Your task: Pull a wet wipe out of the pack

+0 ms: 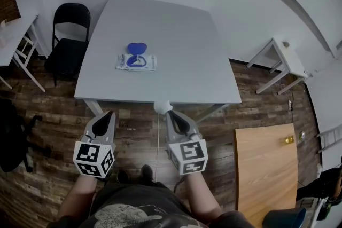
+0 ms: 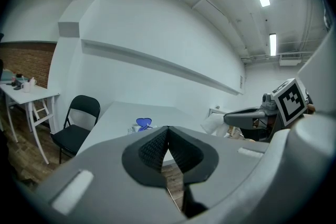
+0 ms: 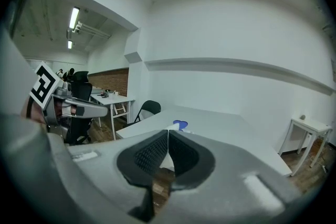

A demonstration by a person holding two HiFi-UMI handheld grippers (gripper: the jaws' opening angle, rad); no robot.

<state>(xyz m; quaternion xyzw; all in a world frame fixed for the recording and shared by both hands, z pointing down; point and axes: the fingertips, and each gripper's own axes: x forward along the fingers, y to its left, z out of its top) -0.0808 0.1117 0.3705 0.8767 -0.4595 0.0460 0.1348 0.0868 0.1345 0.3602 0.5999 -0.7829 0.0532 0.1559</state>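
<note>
Wipe pack [image 1: 136, 63] lies flat in the middle of the table [image 1: 181, 29], blue lid [image 1: 137, 48] flipped up and open. What's inside I can't make out from here. Now the right hand-held gripper [image 1: 169, 112], jaws clamped on a white wet wipe [image 1: 162, 107], just off the table's near edge, well apart from the pack. Beside it, the left hand-held gripper [image 1: 110, 114], jaws pressed together, nothing in them.

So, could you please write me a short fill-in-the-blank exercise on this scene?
1. The open lid of the pack on the table is coloured ___.
2. The right gripper pinches a wipe coloured ___.
3. The left gripper is shut and holds ___.
Missing words: blue; white; nothing.
</note>
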